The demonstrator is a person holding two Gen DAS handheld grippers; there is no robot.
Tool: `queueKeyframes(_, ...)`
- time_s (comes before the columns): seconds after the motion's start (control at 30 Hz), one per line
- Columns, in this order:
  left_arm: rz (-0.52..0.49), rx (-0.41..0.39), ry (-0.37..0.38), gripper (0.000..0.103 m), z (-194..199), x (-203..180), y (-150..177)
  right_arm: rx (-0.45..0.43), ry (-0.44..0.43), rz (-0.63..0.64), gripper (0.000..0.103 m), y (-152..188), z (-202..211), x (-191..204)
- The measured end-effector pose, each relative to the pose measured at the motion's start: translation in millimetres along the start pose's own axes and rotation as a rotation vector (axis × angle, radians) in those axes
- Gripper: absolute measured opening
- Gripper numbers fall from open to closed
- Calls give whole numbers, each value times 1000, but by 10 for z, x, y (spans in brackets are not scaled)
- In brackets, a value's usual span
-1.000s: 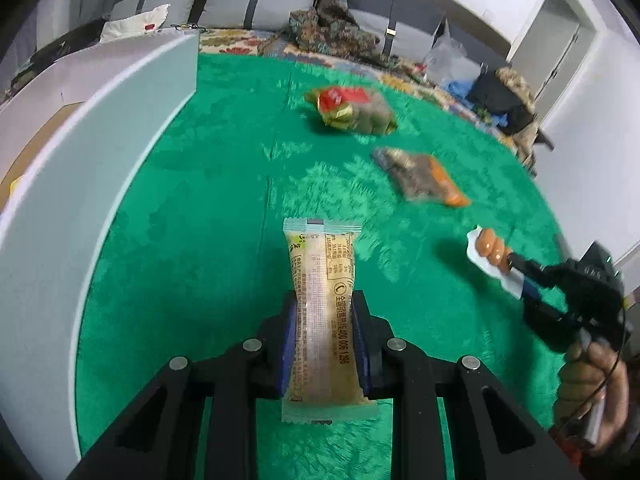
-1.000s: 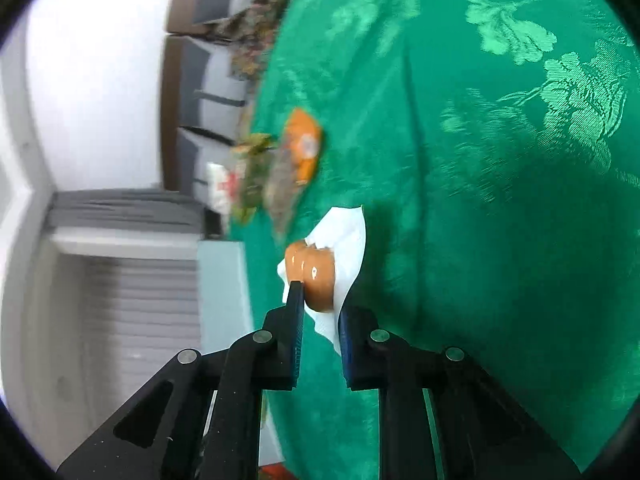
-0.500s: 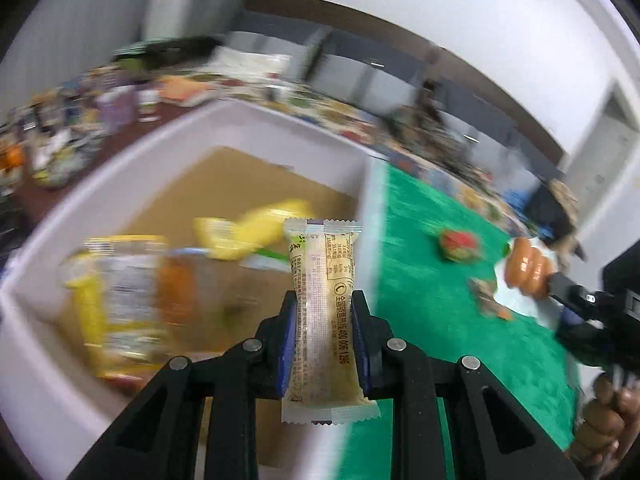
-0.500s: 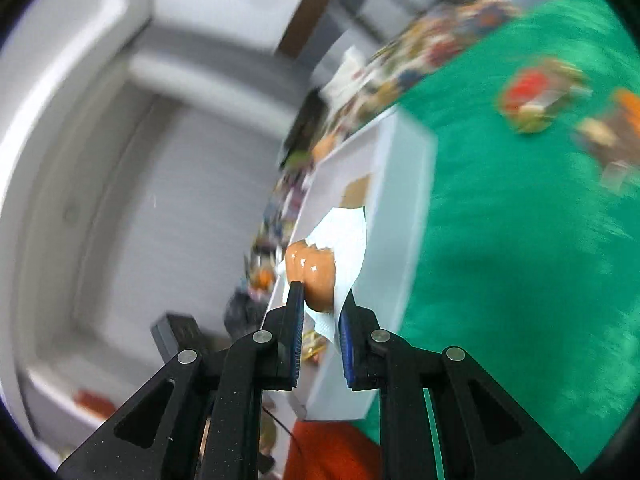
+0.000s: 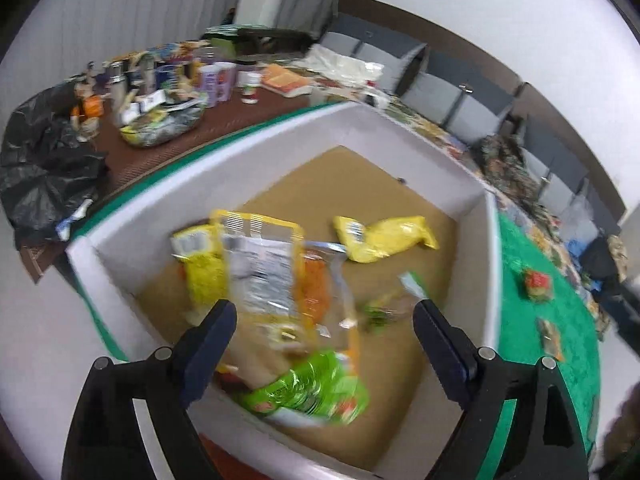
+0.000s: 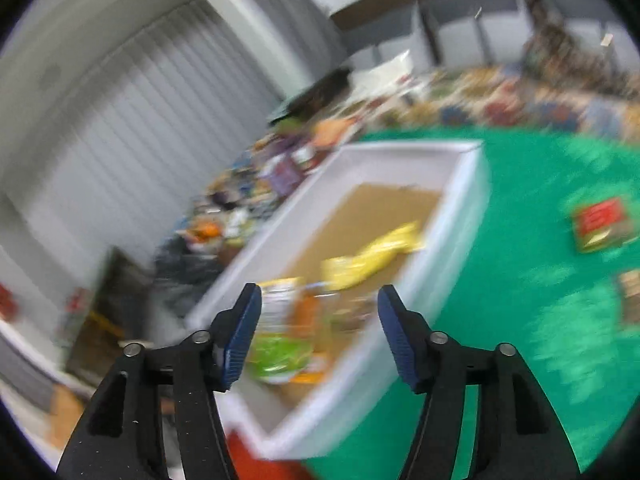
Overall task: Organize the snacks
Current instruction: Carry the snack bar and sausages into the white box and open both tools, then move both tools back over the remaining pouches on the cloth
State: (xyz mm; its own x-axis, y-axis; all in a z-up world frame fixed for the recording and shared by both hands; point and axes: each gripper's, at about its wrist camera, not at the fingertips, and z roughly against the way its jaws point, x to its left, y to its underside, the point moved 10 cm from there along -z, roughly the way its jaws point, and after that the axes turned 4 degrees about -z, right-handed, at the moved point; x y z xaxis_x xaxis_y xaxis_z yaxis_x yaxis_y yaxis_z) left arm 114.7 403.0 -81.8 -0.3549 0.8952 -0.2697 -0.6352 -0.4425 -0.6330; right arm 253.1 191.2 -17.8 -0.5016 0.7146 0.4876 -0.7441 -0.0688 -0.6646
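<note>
Both grippers are wide apart right now and both sets of jaws are opening. The left gripper (image 5: 324, 336) is tipped steeply downward, its two black arms splayed out to either side with the blue pads (image 5: 210, 346) facing each other across a big gap, nothing pinched between them. The right gripper (image 6: 318, 332) is angled down too but shallower, blue pads (image 6: 242, 334) spread a bit less than the left's, also gripping nothing. A blurry bit of the person's hand (image 5: 624, 432) shows at the lower right edge of the left wrist view
</note>
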Motion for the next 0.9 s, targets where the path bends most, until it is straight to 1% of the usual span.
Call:
queueKeyframes(0.03, -14, -2, 19, 89, 11, -90, 18, -12, 53, 20, 66, 87, 80, -128)
queueKeyframes(0.1, -55, -3, 71, 90, 37, -435, 91, -13, 209, 51, 66, 316, 173, -673)
queueKeyframes(0.13, -73, 2, 103, 90, 35, -623, 133, 3, 279, 47, 66, 458, 210, -982)
queueKeyframes(0.17, -93, 10, 133, 91, 32, -798, 181, 31, 355, 30, 66, 672, 292, -1382)
queueKeyframes(0.23, -145, 34, 192, 91, 6, -1214, 302, 62, 463, 0, 66, 975, 468, -1914)
queueKeyframes(0.27, -187, 53, 230, 93, -21, -1496, 400, 65, 529, -24, 66, 1156, 637, -2226)
queueKeyframes(0.33, -245, 79, 263, 97, -84, -1850, 549, 51, 609, -60, 66, 1369, 949, -2627)
queueKeyframes(0.37, -291, 105, 273, 98, -163, -2099, 683, 37, 662, -79, 66, 1477, 1154, -2840)
queueKeyframes(0.47, -380, 175, 285, 98, -401, -2584, 1023, 2, 770, -118, 66, 1698, 1594, -3271)
queueKeyframes(0.6, -437, 241, 284, 98, -711, -3005, 1372, -19, 829, -154, 66, 1805, 1906, -3620)
queueKeyframes(0.63, -450, 248, 280, 98, -775, -3074, 1428, -23, 837, -156, 66, 1750, 1886, -3643)
queueKeyframes(0.67, -477, 256, 265, 98, -865, -3169, 1507, -31, 847, -156, 66, 1764, 1945, -3673)
queueKeyframes(0.73, -514, 258, 244, 98, -973, -3263, 1590, -41, 857, -155, 66, 1724, 1977, -3748)
queueKeyframes(0.77, -540, 254, 227, 98, -1055, -3317, 1615, -44, 862, -152, 66, 1745, 1995, -3692)
queueKeyframes(0.9, -575, 244, 185, 98, -1276, -3387, 1655, -39, 873, -144, 66, 1706, 1966, -3819)
